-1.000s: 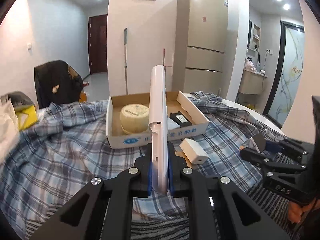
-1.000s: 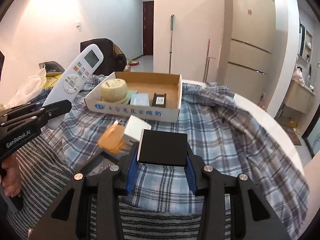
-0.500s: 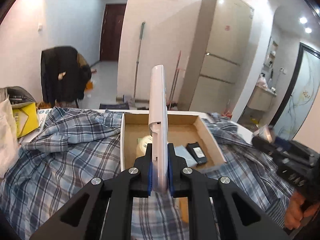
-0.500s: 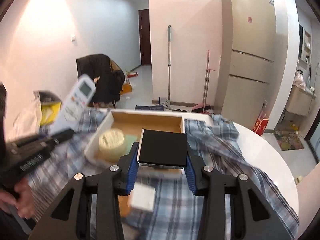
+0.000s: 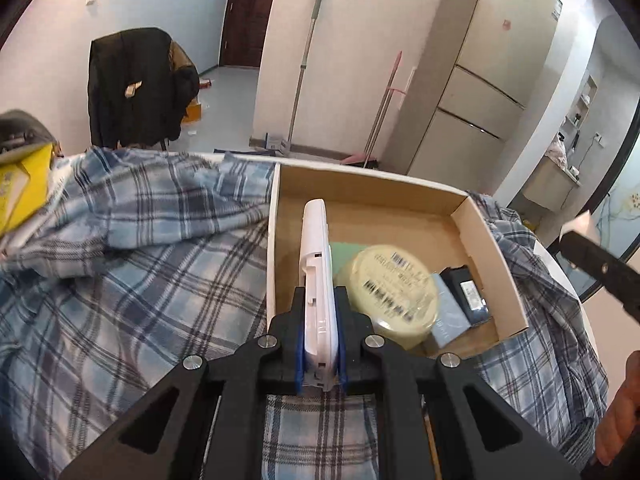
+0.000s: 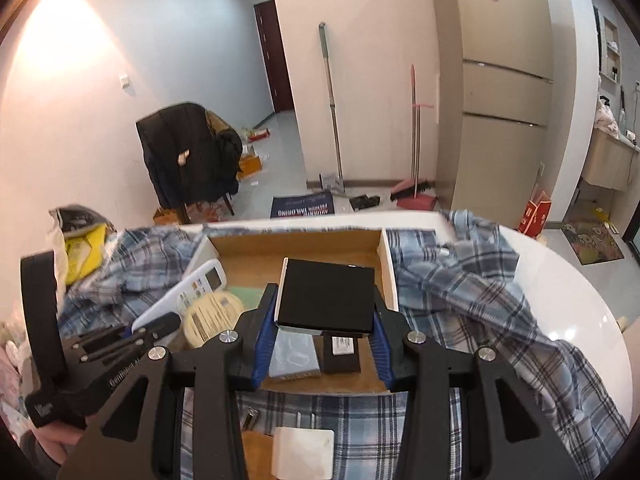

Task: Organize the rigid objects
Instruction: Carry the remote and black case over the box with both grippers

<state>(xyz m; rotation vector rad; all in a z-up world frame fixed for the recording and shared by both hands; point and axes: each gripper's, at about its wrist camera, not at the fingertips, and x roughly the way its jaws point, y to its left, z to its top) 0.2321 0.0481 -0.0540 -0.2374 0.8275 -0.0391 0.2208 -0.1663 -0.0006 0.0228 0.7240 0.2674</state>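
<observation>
My left gripper (image 5: 318, 344) is shut on a white remote control (image 5: 316, 276), held on edge over the left part of the open cardboard box (image 5: 400, 196). The remote and left gripper also show in the right wrist view (image 6: 188, 292). My right gripper (image 6: 324, 332) is shut on a flat black box (image 6: 325, 295), held above the box's right part (image 6: 387, 276). Inside lie a round yellow tin (image 5: 390, 288), a pale blue packet (image 6: 294, 354), a small black device (image 6: 341, 354) and a green card (image 5: 346, 250).
The box sits on a blue plaid cloth (image 5: 140, 264) over a white round table (image 6: 560, 280). A white adapter (image 6: 304, 452) and an orange item (image 6: 256, 448) lie near me on the cloth. A yellow package (image 5: 20, 188) lies at the far left.
Both grippers have moved forward and tilted down over the cardboard box, each with its object in it. The box now fills the centre of both views.
</observation>
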